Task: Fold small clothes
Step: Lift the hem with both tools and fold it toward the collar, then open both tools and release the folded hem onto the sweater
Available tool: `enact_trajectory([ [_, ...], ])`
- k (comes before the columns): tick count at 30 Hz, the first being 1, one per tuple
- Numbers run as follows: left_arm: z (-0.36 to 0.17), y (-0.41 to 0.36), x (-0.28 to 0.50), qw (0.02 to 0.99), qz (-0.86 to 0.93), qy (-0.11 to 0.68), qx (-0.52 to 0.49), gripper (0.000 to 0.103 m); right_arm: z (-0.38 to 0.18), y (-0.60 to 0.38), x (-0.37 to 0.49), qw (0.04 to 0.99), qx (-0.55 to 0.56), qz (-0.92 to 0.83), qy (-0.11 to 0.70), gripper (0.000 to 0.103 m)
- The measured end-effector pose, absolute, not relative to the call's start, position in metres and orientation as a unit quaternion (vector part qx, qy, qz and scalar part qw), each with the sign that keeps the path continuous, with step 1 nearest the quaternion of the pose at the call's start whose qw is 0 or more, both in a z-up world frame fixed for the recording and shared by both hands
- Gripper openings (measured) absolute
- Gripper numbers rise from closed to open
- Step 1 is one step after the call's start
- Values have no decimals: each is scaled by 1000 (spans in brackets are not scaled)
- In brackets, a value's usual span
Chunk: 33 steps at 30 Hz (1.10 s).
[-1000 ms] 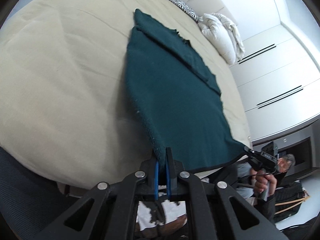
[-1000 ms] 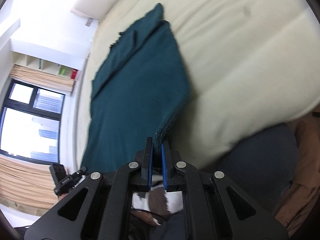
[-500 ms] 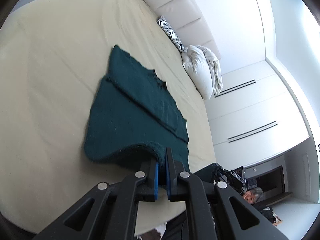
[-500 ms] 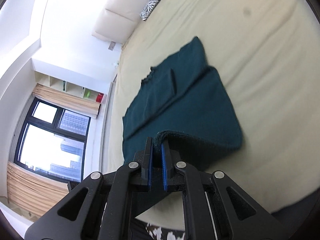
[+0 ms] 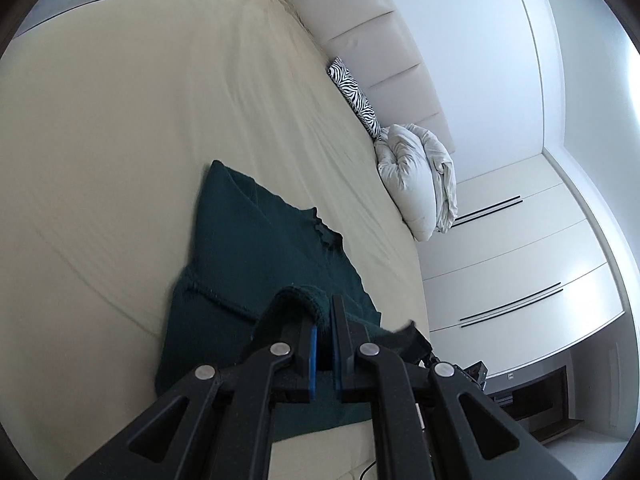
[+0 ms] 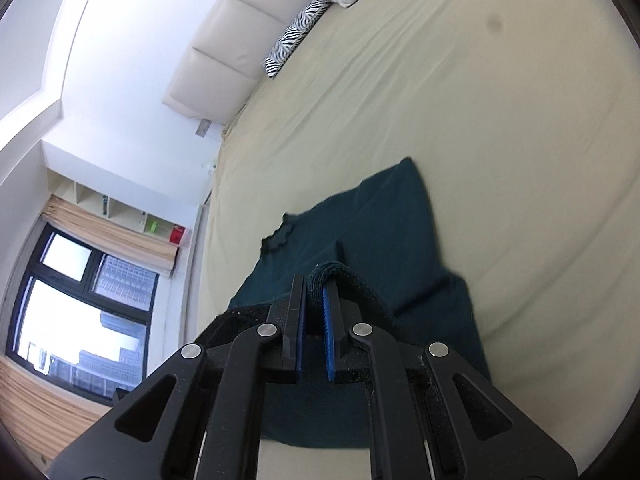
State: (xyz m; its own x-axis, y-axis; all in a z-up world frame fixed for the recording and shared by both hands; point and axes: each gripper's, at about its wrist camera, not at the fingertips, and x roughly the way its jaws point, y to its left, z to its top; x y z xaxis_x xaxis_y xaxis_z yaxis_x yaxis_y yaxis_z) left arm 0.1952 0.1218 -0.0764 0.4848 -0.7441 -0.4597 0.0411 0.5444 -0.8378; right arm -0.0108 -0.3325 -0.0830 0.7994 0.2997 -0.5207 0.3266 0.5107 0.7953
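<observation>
Compared with a second earlier, when it hung stretched from the near edge of the bed (image 5: 120, 128), the dark green garment (image 5: 256, 240) lay wholly on the mattress, its near hem lifted and carried over the body toward the headboard (image 5: 360, 40). The left claw (image 5: 324, 332) and the right claw (image 6: 314, 300) were each clamped shut on one corner of that hem, both tilted downward above the garment's middle. This placed the fold roughly half made; the hem was not yet laid down toward the end nearest the headboard.
</observation>
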Motion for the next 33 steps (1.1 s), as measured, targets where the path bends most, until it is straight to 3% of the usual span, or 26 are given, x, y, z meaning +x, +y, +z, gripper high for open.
enact_trajectory([
  [13,-111,106,300,761,-224,457,-403,7,-128,-359,81,803,486,-68,337,6],
  [24,-161,98,338,757,-180,495,-387,10,-178,-367,138,788,476,-100,379,7],
  [26,-165,97,340,754,-179,498,-390,24,-189,-367,142,781,480,-101,386,8],
  [27,-165,98,339,753,-179,494,-396,45,-193,-367,142,780,483,-101,385,8],
  [28,-162,102,337,756,-180,485,-402,56,-195,-366,141,782,484,-98,381,8],
  [31,-148,116,327,772,-164,462,-405,71,-195,-366,138,790,479,-87,374,15],
  [33,-139,123,318,780,-159,451,-403,71,-191,-367,129,792,481,-90,365,18],
])
